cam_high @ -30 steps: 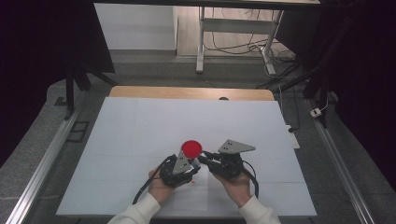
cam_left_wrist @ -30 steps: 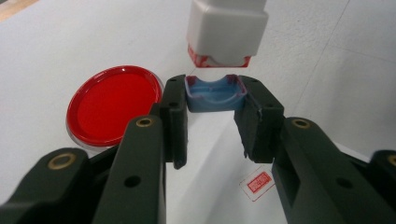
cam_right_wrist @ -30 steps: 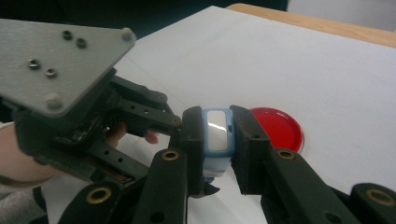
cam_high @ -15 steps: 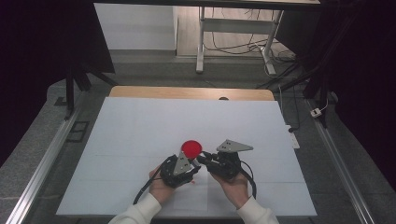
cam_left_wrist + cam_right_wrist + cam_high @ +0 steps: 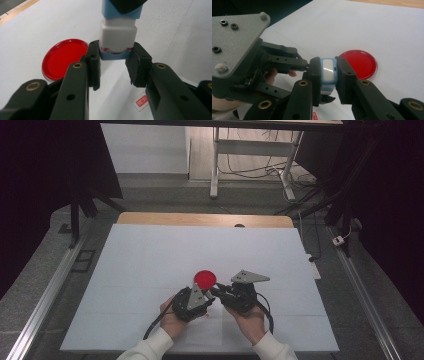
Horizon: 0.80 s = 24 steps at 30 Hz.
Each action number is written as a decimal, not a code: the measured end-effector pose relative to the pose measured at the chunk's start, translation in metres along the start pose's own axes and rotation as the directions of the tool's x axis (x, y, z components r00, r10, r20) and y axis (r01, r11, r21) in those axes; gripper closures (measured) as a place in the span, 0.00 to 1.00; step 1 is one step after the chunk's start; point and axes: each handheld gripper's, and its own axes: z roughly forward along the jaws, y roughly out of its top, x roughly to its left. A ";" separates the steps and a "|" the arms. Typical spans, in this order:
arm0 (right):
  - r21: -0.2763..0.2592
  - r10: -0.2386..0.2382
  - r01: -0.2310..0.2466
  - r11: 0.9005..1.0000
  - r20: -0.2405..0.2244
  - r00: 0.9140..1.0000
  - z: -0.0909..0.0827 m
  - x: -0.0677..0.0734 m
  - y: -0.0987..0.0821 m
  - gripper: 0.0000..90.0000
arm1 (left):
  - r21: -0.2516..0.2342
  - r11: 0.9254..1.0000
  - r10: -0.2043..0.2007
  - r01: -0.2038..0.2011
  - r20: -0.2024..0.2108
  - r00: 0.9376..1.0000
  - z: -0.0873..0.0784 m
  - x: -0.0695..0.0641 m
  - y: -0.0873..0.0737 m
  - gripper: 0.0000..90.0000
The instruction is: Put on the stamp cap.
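I have both grippers clamped on the small blue-and-white block point(image 5: 118, 35), my left gripper point(image 5: 113, 65) and right gripper point(image 5: 329, 75) gripping opposite ends along its long axis.

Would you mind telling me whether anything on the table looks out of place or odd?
Nothing stands out. The red lid lies flat on the white table, and both grippers, left and right, are shut on the small blue and white block.

block point(image 5: 118, 35): white, blue ends | lid point(image 5: 63, 58): red | tongs point(image 5: 113, 65): black
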 end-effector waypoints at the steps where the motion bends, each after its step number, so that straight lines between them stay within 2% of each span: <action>1: -0.001 0.000 0.000 1.000 0.001 1.000 0.000 0.000 0.000 0.84 | 0.000 1.000 0.001 -0.001 -0.001 1.000 0.000 0.000 0.000 0.72; 13: 0.004 0.012 -0.012 1.000 -0.008 1.000 0.001 -0.001 0.000 0.84 | 0.003 1.000 0.020 -0.020 -0.013 1.000 0.000 -0.002 0.000 0.72; 24: 0.016 0.025 -0.024 1.000 -0.011 1.000 0.001 0.000 0.000 0.84 | -0.022 0.999 0.040 -0.041 -0.031 0.999 -0.002 -0.005 0.000 0.73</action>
